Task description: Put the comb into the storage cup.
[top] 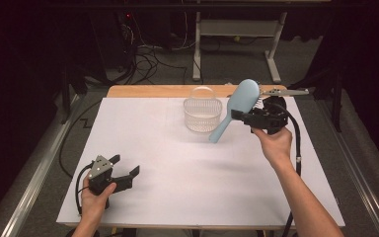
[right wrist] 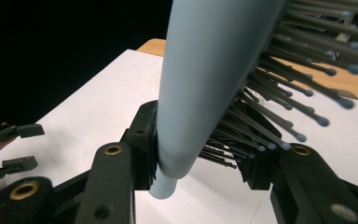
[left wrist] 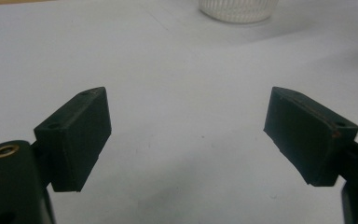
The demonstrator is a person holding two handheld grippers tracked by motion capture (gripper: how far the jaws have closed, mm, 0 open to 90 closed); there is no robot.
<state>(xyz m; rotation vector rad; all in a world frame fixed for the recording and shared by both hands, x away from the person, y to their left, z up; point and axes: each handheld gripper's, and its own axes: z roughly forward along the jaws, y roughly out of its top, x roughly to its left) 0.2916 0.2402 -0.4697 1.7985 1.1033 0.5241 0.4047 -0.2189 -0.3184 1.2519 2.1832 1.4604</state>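
A light blue hairbrush (top: 240, 102) hangs tilted above the white table sheet, handle pointing down and to the left, dark bristles facing right. My right gripper (top: 242, 117) is shut on the brush where the head meets the handle. In the right gripper view the brush (right wrist: 205, 70) runs up between the jaws of the right gripper (right wrist: 200, 161), one pad on its smooth back and the other in the bristles. A clear ribbed basket (top: 202, 114) stands just left of the brush. My left gripper (top: 126, 165) rests low at the front left, open and with nothing in it (left wrist: 186, 107).
The white sheet (top: 177, 163) covers the wooden table (top: 148, 91). The basket's base (left wrist: 237, 9) lies far ahead of the left jaws. The left gripper (right wrist: 23, 147) appears far off in the right gripper view. A desk frame (top: 237, 29) and cables lie on the floor behind.
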